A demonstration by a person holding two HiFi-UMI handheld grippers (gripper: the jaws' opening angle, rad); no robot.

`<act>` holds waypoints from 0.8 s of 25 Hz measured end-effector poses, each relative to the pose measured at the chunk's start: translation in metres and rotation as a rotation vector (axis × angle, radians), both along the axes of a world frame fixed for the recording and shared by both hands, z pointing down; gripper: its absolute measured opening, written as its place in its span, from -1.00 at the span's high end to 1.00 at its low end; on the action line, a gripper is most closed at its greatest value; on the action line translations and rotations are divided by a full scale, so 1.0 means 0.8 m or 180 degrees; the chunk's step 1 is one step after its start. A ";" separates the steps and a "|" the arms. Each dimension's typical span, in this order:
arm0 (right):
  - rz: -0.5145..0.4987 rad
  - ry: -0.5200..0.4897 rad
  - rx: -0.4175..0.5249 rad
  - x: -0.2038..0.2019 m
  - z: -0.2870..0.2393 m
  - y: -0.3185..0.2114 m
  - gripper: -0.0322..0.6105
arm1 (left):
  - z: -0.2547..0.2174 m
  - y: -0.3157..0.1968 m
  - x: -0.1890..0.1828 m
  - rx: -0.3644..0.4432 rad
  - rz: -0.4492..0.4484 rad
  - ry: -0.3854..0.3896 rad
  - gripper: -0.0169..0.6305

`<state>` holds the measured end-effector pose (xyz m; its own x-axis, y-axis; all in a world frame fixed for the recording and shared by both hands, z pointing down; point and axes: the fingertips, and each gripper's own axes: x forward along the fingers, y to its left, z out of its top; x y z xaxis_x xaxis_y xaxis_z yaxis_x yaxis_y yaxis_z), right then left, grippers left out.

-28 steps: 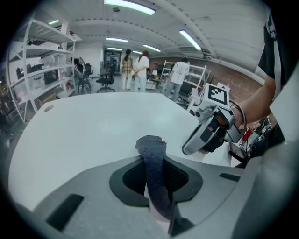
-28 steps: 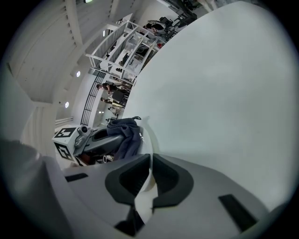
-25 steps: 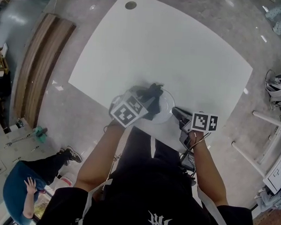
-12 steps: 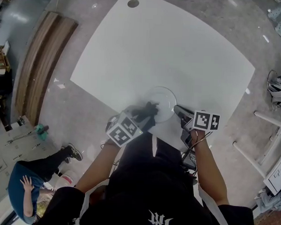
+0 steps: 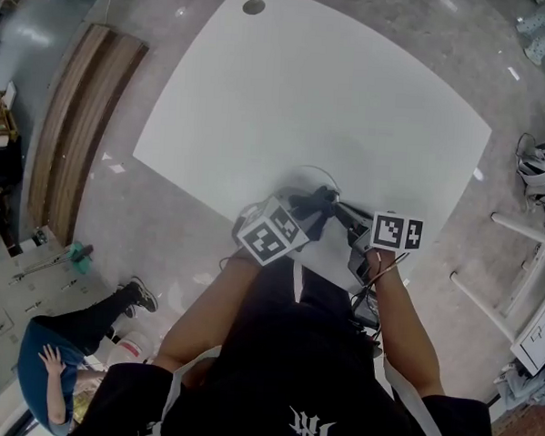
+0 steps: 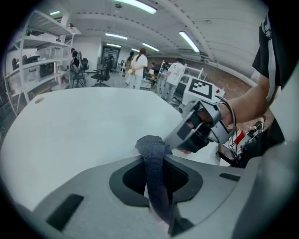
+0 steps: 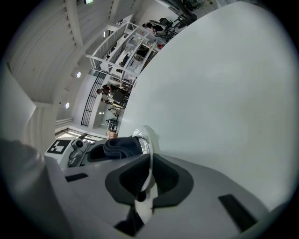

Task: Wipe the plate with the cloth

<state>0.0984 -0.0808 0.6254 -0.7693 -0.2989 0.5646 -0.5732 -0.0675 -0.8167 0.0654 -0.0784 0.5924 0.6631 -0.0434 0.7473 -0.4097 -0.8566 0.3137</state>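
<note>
Pinches the dark cloth (image 6: 150, 148) between the closed jaws of the left gripper (image 6: 156, 162), with a bunched end sticking out past the tips. Clamps the thin rim of the clear plate (image 7: 148, 136) in the right gripper (image 7: 150, 161), jaws drawn in on the glass, seen edge-on there. Holds the plate at the near edge of the white table (image 5: 352, 98), just below the centre of the head view, though hardly to be made out there beyond a faint pale rim; resting on the table or lifted off it, not clear. Differs from a second ago in the place of the cloth: then over the left part of the plate, half a second ago drawn down to its lower-left rim, now carried across to the right side, close by the tips of the right gripper and seemingly against the plate's face. Reads as a wiping stroke in progress, back and forth, with the right side now being covered. Suggests wiping well under way but not surely finished. Calls for a steady hold on the rim, to guard against twisting or slipping of the smooth plate under a hard push of the cloth.
</note>
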 end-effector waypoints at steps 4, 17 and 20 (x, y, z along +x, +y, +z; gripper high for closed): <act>0.0014 -0.0009 0.0000 0.001 0.000 0.000 0.84 | 0.006 -0.049 -0.027 0.0119 -0.0178 -0.0107 0.78; 0.0070 0.0019 0.0030 0.005 -0.003 -0.004 0.84 | -0.006 0.028 -0.097 -0.0059 -0.0292 -0.0305 0.78; 0.0070 0.0030 0.0055 0.004 -0.003 -0.007 0.84 | -0.007 0.048 -0.075 -0.0073 -0.0120 -0.0257 0.78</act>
<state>0.1014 -0.0862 0.6230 -0.7571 -0.3256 0.5664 -0.5793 -0.0660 -0.8124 0.0055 -0.0397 0.5870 0.5989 -0.0494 0.7993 -0.4661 -0.8331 0.2978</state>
